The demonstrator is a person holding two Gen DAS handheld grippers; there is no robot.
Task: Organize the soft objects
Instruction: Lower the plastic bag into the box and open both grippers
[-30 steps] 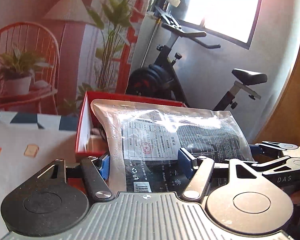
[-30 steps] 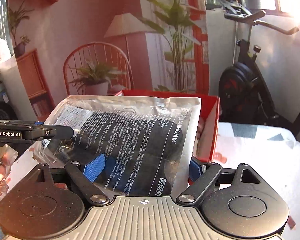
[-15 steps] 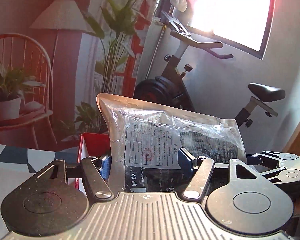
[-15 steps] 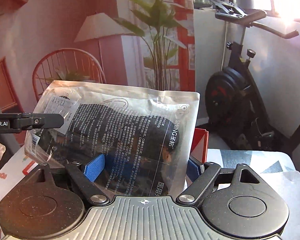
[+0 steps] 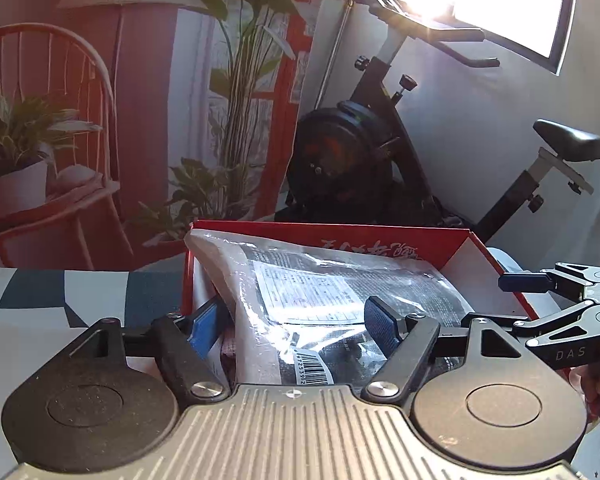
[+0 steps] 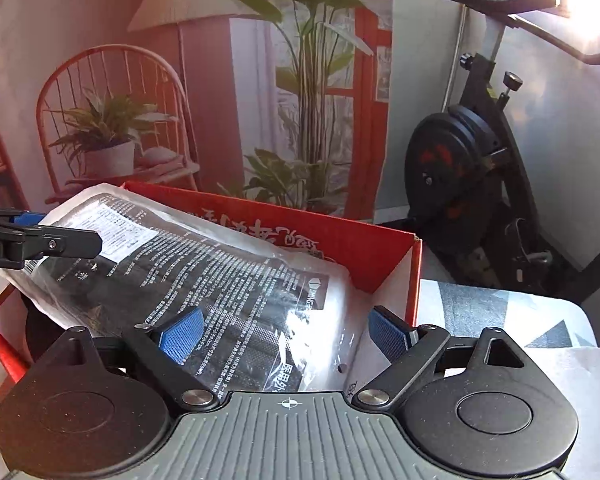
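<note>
The left gripper (image 5: 296,330) and, to its right, the right gripper (image 6: 286,332) both have their jaws spread wide around the plastic-wrapped pack (image 6: 220,280), gripping nothing. The pack lies tilted inside the red box (image 6: 364,240), its left corner propped over the rim; it may slide out if nudged. Something pink shows beneath it.

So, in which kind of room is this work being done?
Probably a room in a home. An exercise bike stands by the wall, a printed backdrop shows a chair, lamp and plants, and the red box sits on a cloth-covered table.
</note>
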